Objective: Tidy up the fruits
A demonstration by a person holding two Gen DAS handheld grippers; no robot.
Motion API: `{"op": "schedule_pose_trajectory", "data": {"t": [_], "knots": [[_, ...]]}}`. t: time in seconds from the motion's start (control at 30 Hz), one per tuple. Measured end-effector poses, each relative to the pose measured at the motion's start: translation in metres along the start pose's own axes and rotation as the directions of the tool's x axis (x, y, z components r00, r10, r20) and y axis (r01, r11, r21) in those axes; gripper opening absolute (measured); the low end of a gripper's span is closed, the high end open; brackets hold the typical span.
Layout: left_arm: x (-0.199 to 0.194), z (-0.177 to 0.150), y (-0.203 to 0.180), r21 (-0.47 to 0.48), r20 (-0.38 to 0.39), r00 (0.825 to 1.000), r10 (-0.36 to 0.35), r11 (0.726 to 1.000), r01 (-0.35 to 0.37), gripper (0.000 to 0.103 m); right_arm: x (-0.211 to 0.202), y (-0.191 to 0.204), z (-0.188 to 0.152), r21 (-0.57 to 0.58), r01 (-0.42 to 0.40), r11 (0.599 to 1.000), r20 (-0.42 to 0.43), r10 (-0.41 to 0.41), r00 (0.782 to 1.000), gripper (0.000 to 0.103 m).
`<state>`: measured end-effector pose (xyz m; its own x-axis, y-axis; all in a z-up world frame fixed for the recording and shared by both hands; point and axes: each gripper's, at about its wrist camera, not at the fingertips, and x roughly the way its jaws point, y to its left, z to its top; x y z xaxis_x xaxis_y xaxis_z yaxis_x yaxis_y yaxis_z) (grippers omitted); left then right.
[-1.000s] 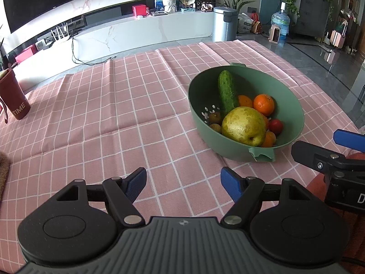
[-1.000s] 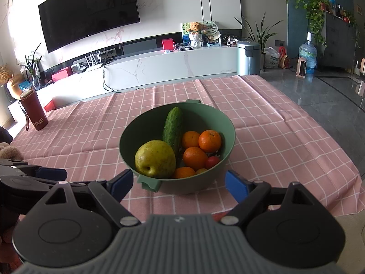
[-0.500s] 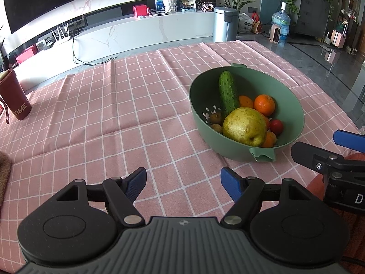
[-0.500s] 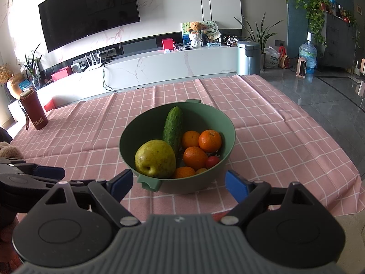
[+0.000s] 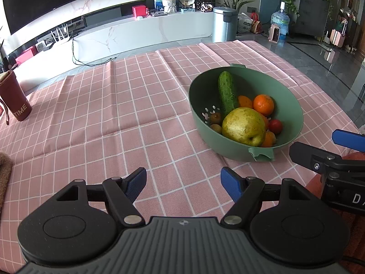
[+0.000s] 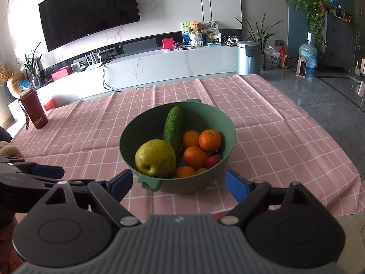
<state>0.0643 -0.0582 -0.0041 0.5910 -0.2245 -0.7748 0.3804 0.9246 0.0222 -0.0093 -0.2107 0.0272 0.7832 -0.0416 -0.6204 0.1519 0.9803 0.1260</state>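
All fruit sits piled in the green bowl (image 6: 230, 137) on the surface; both the left claw (image 5: 183, 182) and the right claw (image 6: 179, 181) are spread, empty. Could be start or finish. Small fruits under the pear (image 6: 155, 155) are hard to identify.

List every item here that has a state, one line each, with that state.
Left hand-held gripper: open, empty, above the cloth.
Right hand-held gripper: open, empty, facing the bowl.
Bowl: upright on the cloth, holding fruit.
Cucumber: leaning against the bowl wall.
Pear: lying in the bowl, near its handle.
Red cup: upright, lid on.
Bin: lid shut.
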Motion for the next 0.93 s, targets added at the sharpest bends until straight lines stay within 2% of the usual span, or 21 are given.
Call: {"op": "schedule_pose_trajectory", "data": {"t": [0.93], "knots": [[-0.0045, -0.0005, -0.0042, 0.047, 0.018, 1.000, 0.003, 0.999, -0.004, 0.087, -0.0003, 0.0007, 0.0004, 0.000, 0.000, 1.000, -0.002, 0.000, 1.000, 0.086]]}}
